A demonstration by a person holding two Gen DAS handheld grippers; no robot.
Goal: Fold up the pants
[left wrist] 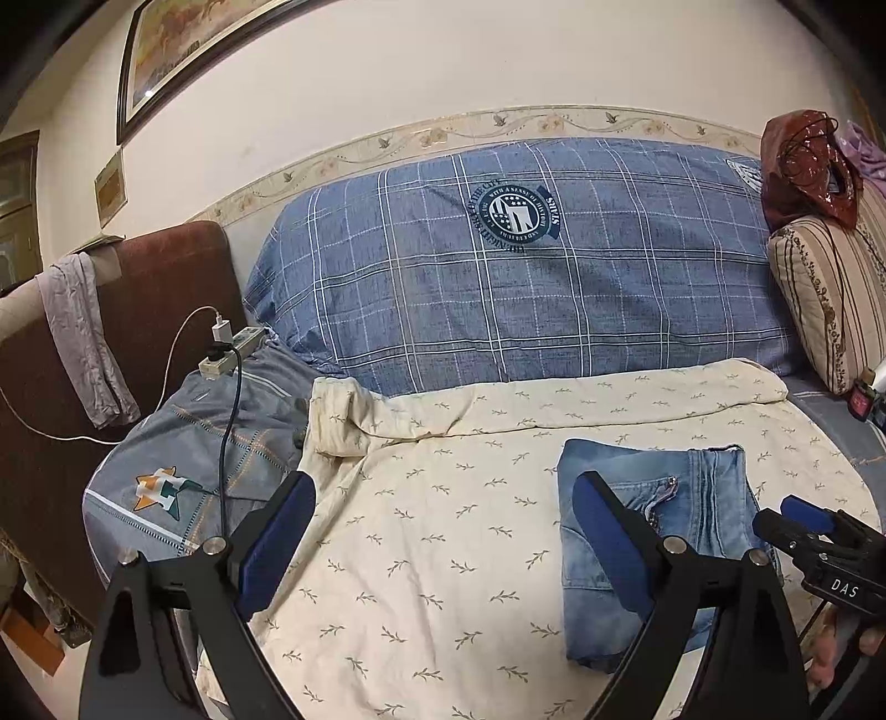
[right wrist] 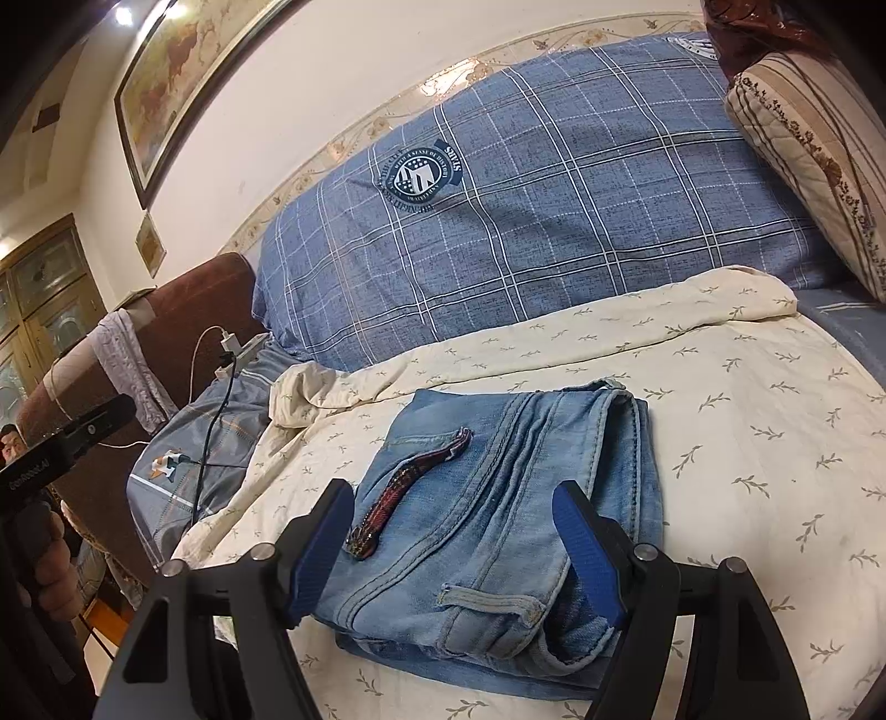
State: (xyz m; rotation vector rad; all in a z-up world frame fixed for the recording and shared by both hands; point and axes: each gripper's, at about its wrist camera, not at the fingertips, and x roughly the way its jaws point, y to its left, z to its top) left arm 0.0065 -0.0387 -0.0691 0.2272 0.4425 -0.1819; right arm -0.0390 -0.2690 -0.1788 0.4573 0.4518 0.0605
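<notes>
Left tool: the left tool [left wrist: 443, 548] hangs low over the cream sheet with its blue-padded fingers spread wide; released, nothing between them.
Right tool: the right tool [right wrist: 454, 545] stands at the near end of the pants, fingers parted to either side of the folded stack, not closed on the cloth; released. It also shows at the right edge of the left wrist view [left wrist: 797, 520].
Pants: the light blue denim pants [right wrist: 498, 509] lie folded into a compact stack on the sheet, toward the right side of the bed [left wrist: 653, 531]. A belt loop shows at the near end.
Strip: a dark red patterned strip [right wrist: 410, 487] lies on top of the pants, running diagonally.
Sheet: cream sheet [left wrist: 443, 498] with a small leaf print, rumpled along its far and left edges.
Bedding at left: grey-blue quilt [left wrist: 183, 459] with an orange and green motif, just beside the sheet.
Power strip: white, on the quilt [left wrist: 230, 351], with a white charger and a black cable plugged in.
Headboard: brown, at the left [left wrist: 160, 288], a pale cloth [left wrist: 83, 343] draped over it.
Pillows: large blue plaid pillow [left wrist: 526, 266] with a round emblem against the wall; striped floral cushion [left wrist: 830, 293] at right.
Bag: dark red bag [left wrist: 803, 166] atop the cushion.
Wall: cream, with a floral border and a framed picture [left wrist: 183, 50].
</notes>
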